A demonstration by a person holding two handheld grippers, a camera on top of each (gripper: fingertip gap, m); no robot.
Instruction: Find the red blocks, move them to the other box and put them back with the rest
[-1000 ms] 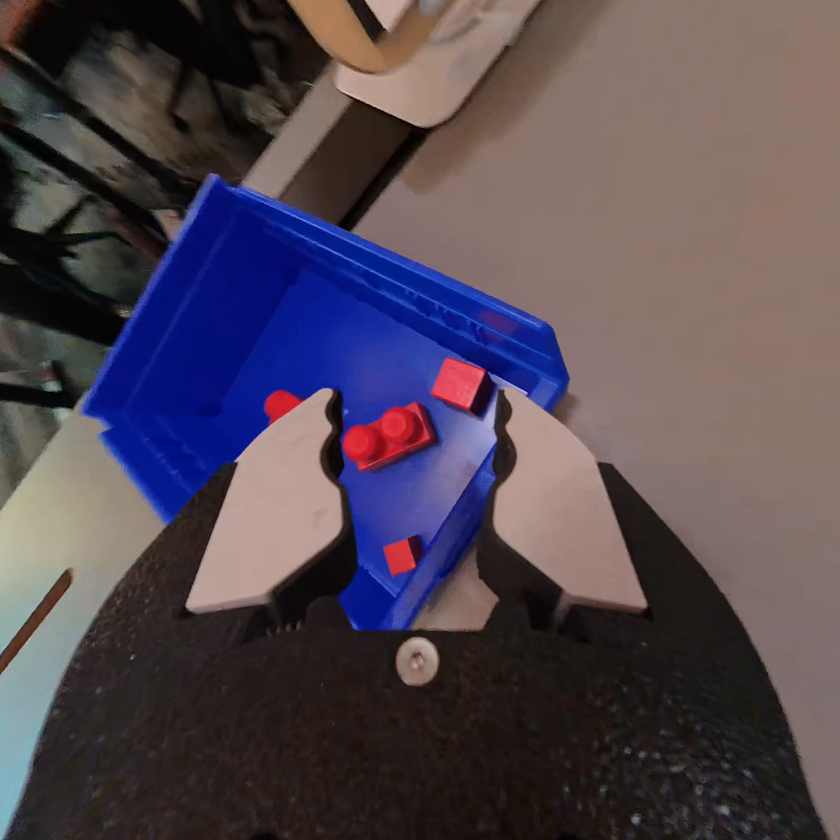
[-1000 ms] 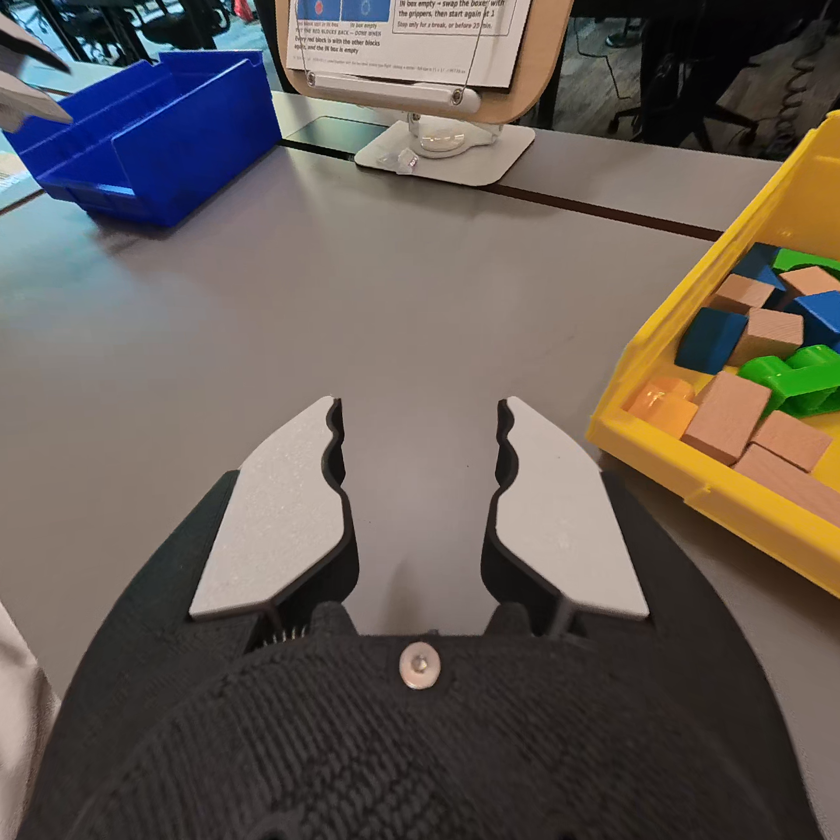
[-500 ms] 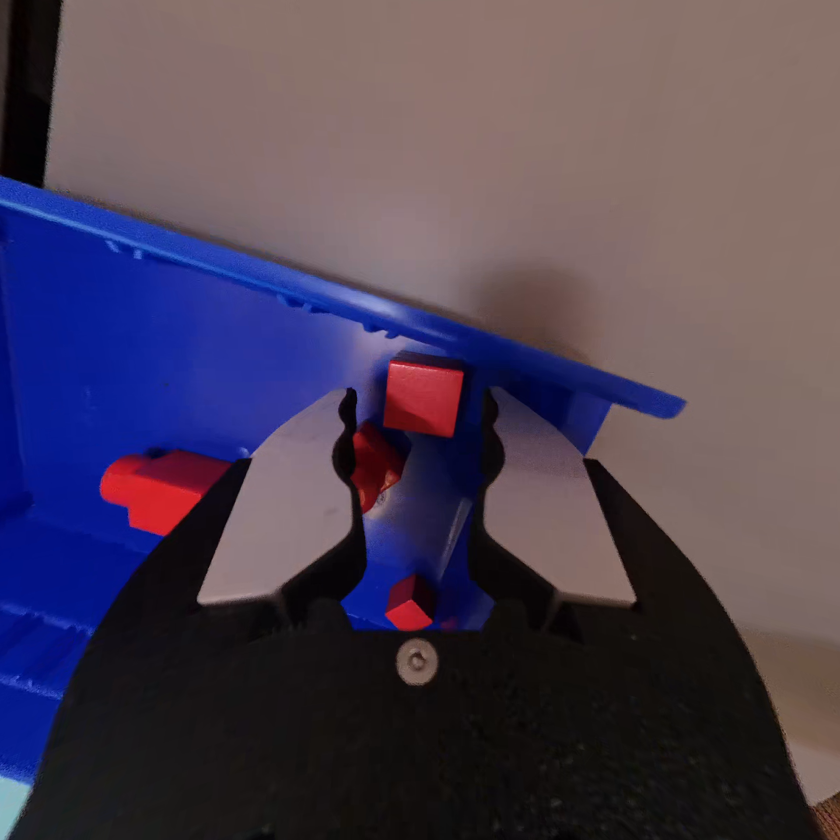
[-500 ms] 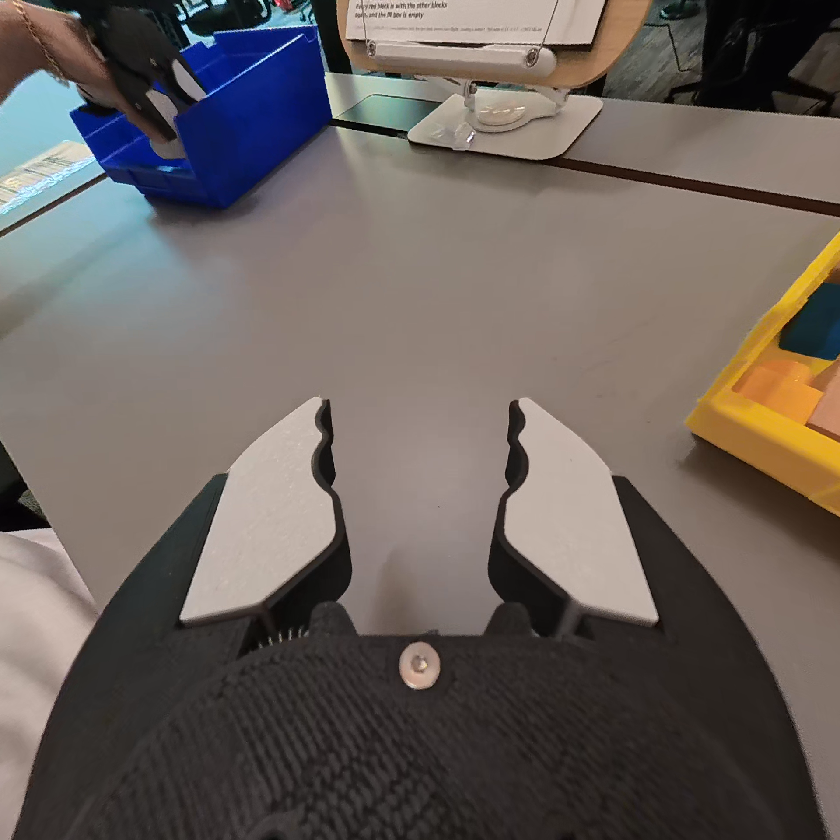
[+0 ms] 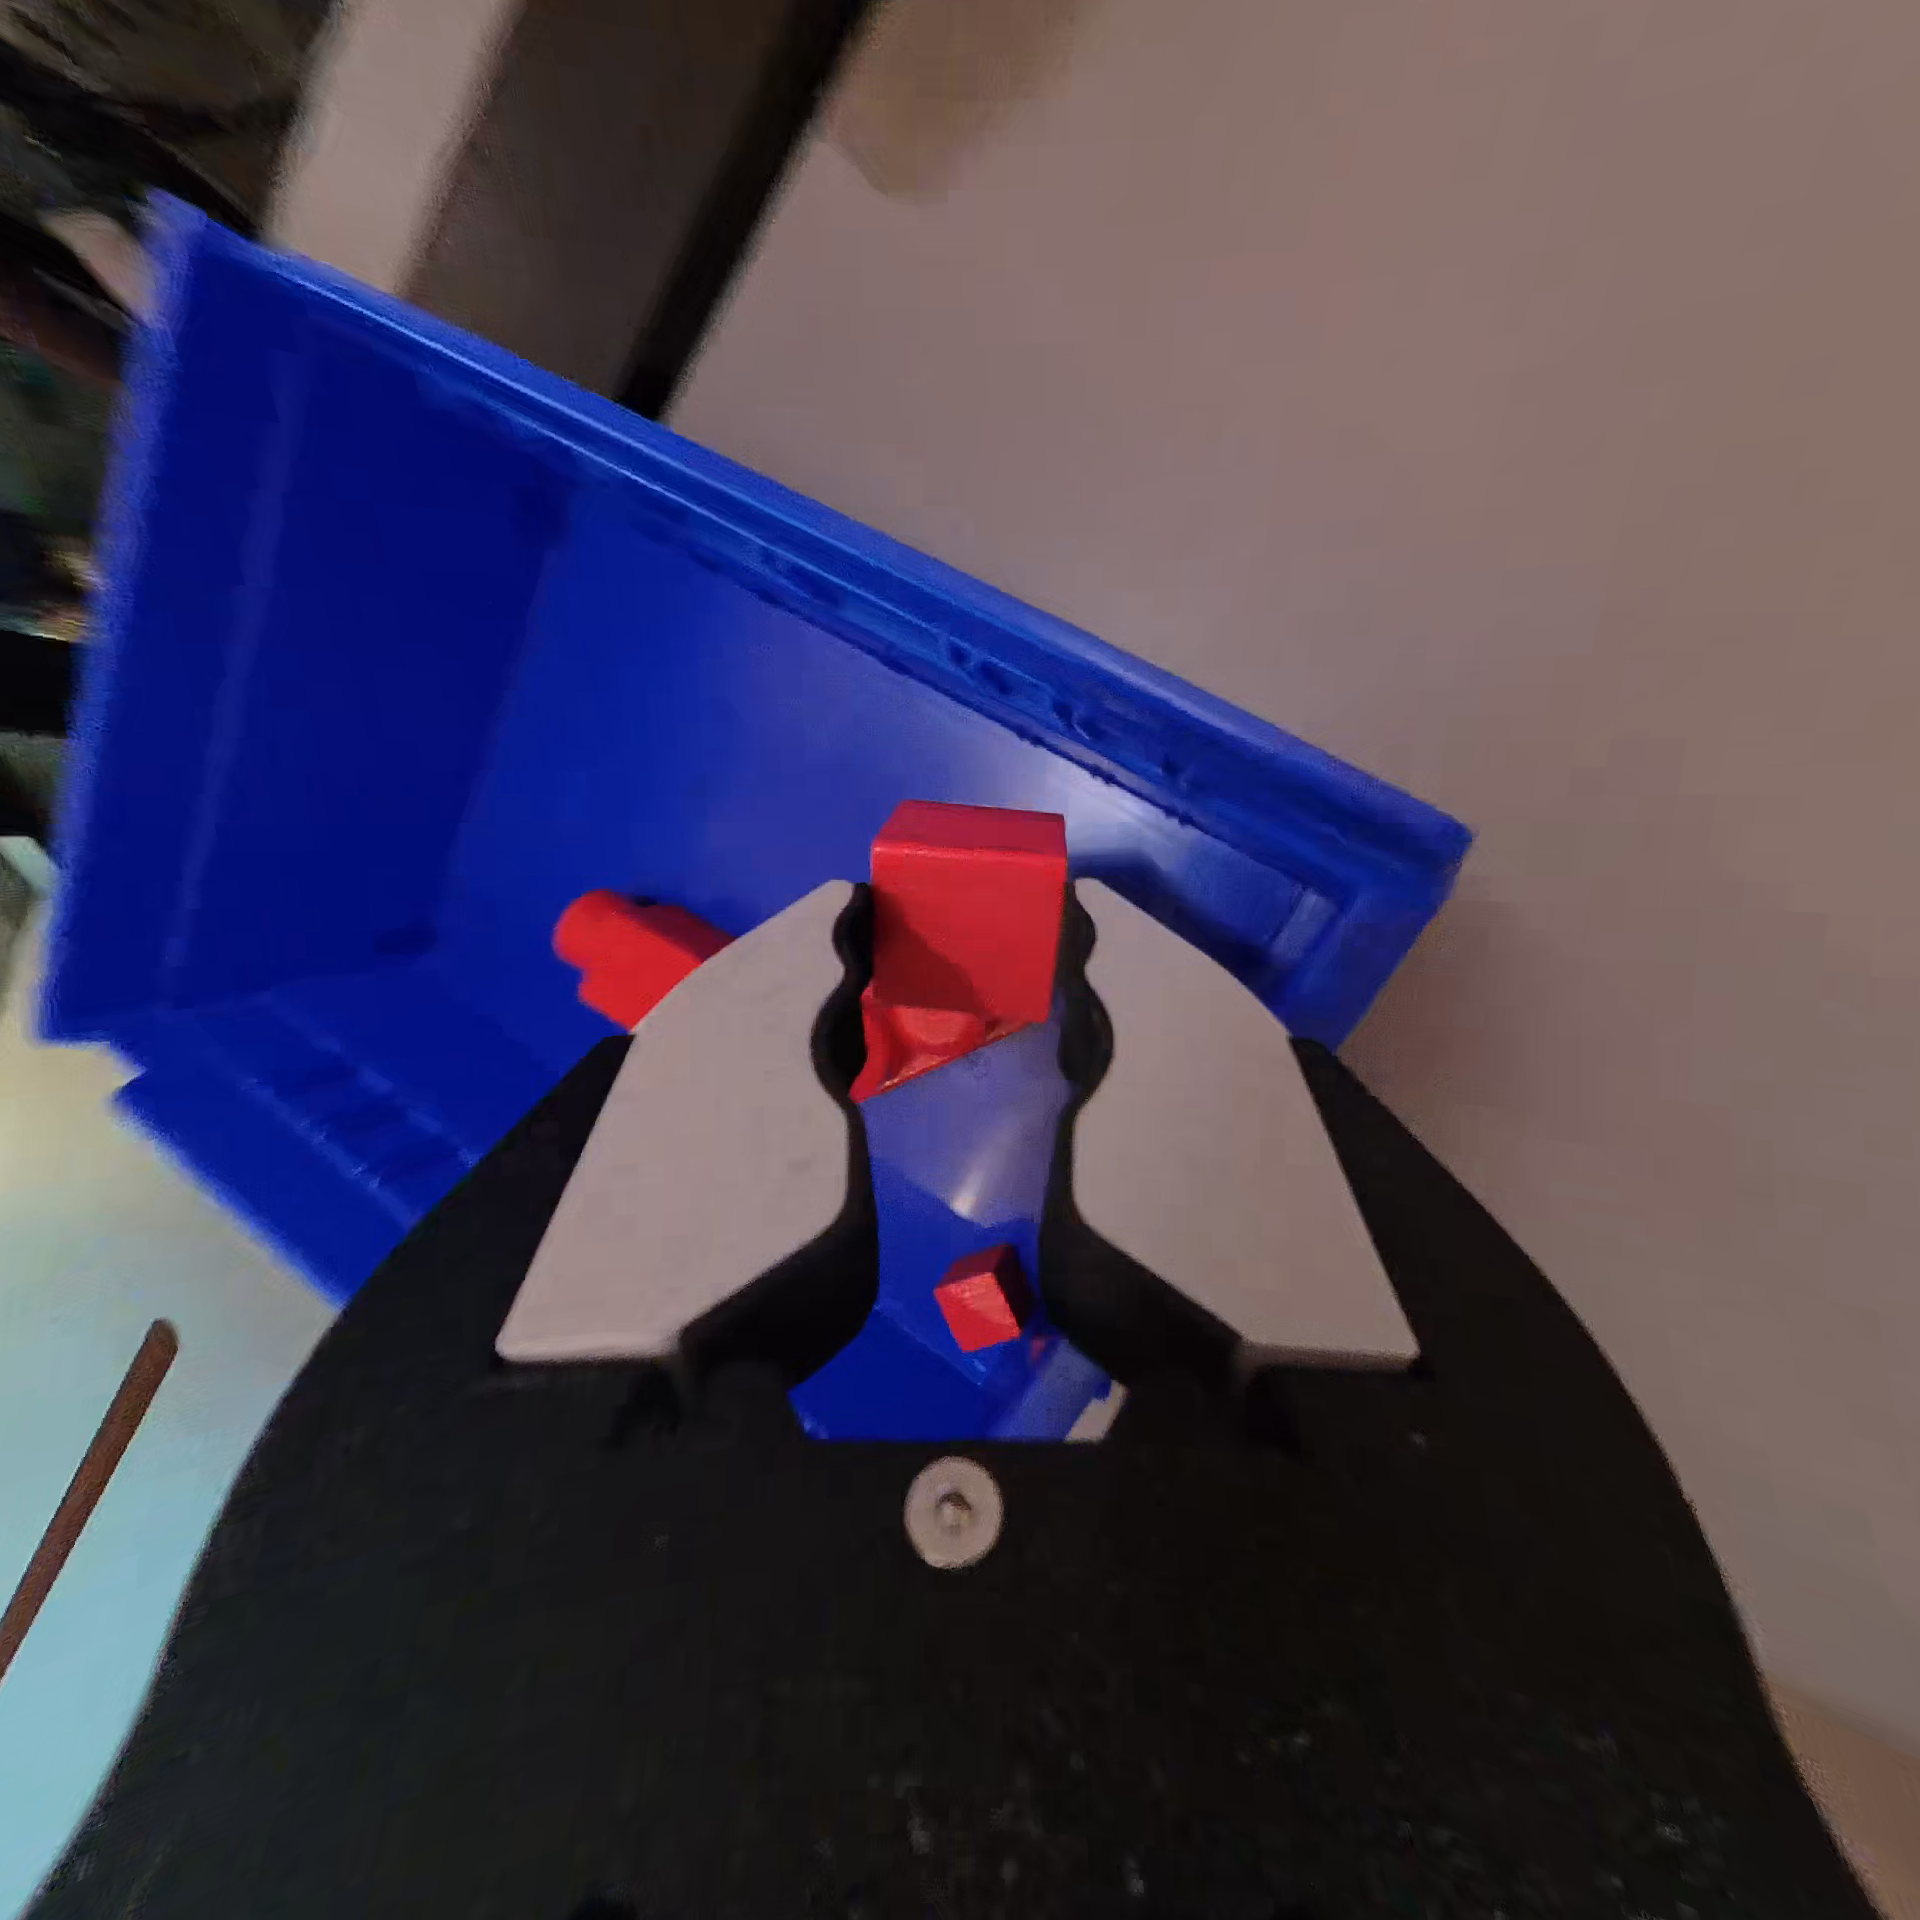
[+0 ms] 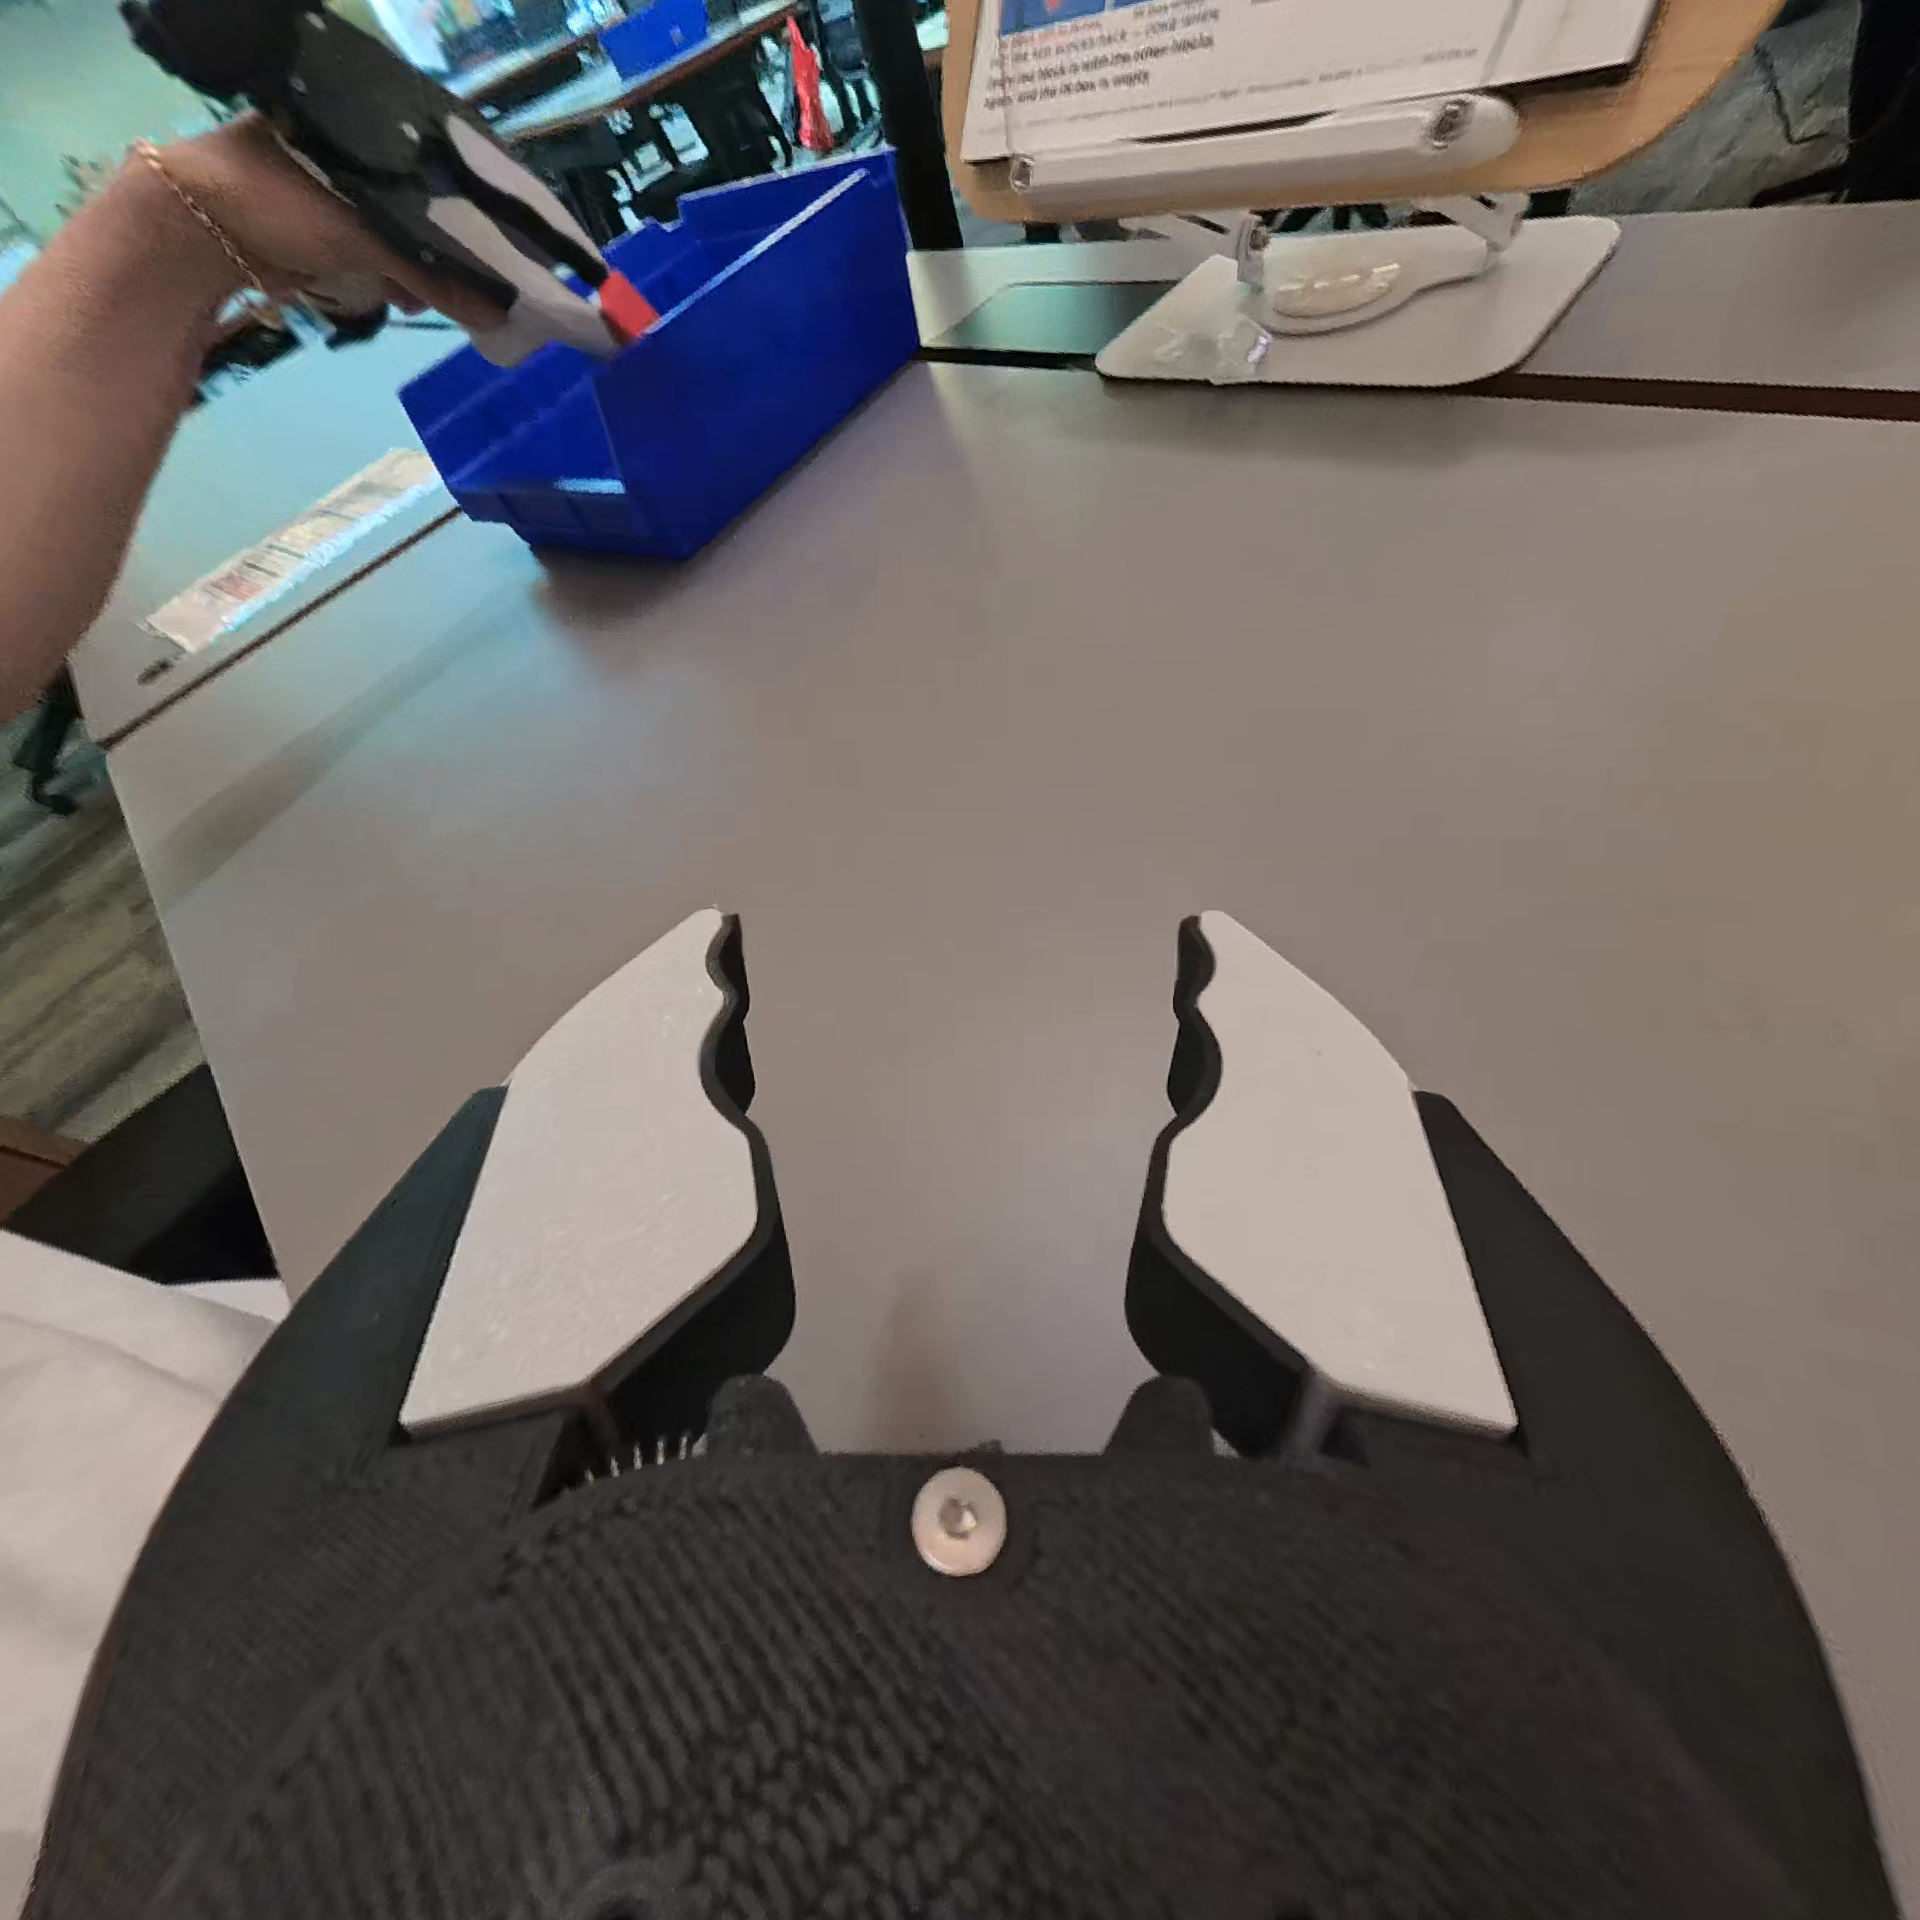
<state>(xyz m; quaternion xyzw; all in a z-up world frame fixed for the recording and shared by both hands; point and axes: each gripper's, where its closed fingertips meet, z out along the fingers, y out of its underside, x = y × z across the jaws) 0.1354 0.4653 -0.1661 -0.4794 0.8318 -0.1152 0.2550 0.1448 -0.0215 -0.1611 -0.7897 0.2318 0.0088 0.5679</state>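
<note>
My left gripper (image 5: pixel 961 914) is shut on a red cube block (image 5: pixel 971 909), with both pads pressed on its sides, above the blue box (image 5: pixel 416 675). In the box lie a red studded brick (image 5: pixel 634 951), a second red brick (image 5: pixel 920 1039) partly hidden under the cube, and a small red cube (image 5: pixel 982 1309). The right wrist view shows the left gripper (image 6: pixel 603 312) holding the red cube (image 6: pixel 627 303) over the blue box (image 6: pixel 727 416). My right gripper (image 6: pixel 958 977) is open and empty, low over the grey table (image 6: pixel 1247 675).
A stand with a printed sheet (image 6: pixel 1351 156) sits at the back of the table. A person's forearm (image 6: pixel 104 364) reaches in from the left. A flat packet (image 6: pixel 281 561) lies on the adjoining table at left.
My left gripper has closed on the red cube and lifted it off the floor of the blue box. My right gripper has opened wider and swung left; the yellow box has left its view.
</note>
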